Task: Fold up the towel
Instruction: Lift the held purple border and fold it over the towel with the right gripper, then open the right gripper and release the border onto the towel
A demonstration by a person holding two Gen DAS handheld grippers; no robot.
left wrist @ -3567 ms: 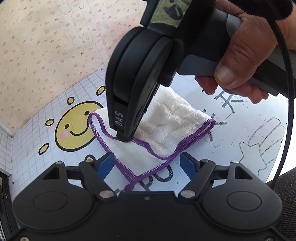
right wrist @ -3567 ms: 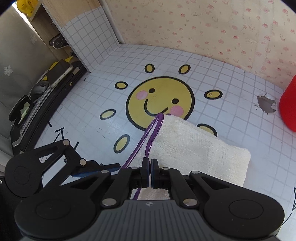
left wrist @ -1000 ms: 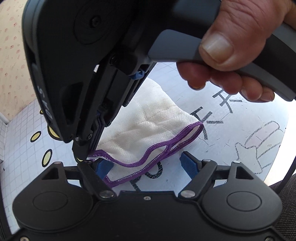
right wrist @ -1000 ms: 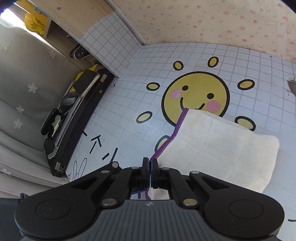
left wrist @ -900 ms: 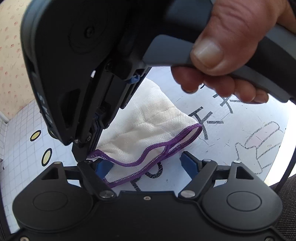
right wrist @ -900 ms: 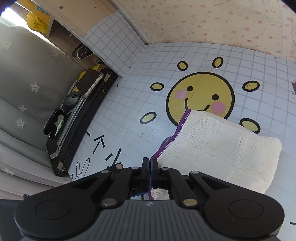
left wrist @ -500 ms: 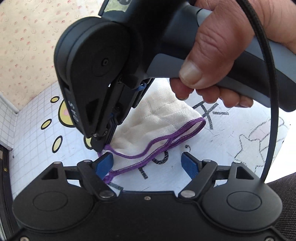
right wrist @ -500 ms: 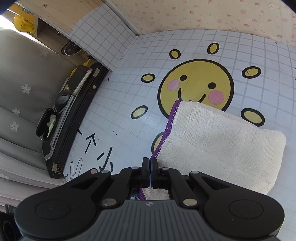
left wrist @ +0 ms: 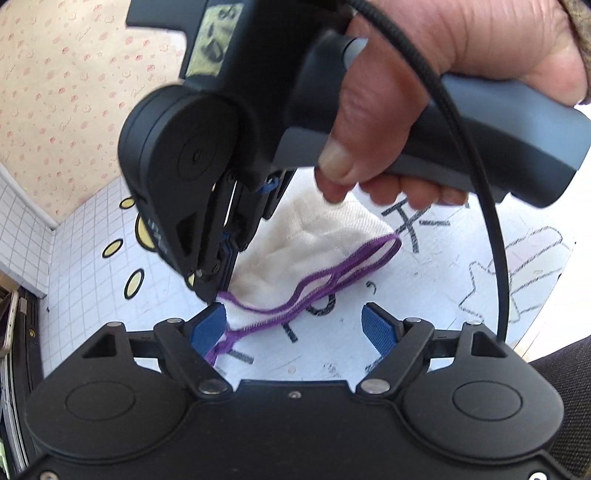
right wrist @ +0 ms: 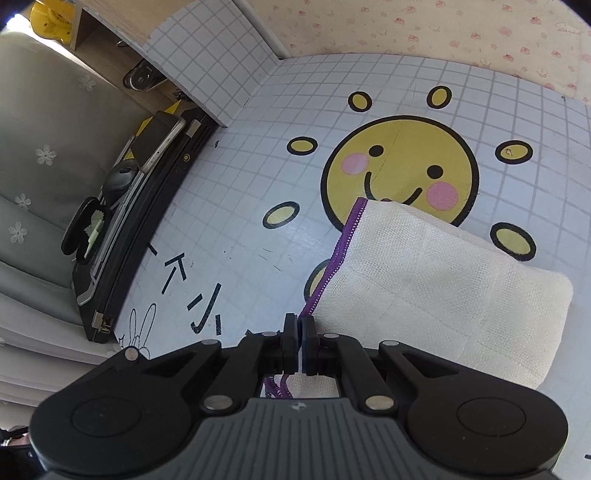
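This looks like a home setting, probably a child's play or study corner. The work surface is a white grid-patterned mat (right wrist: 236,206) printed with a smiling yellow sun (right wrist: 399,173), a rabbit doodle (right wrist: 138,332) at lower left and hand-drawn marks. Pink-dotted wallpaper (right wrist: 443,26) runs along the top of the frame. At the left edge sit a floral grey cushion or sofa (right wrist: 40,155), a wooden shelf (right wrist: 122,48), a phone (right wrist: 159,140) and a computer mouse (right wrist: 120,175) on a dark laptop-like slab.
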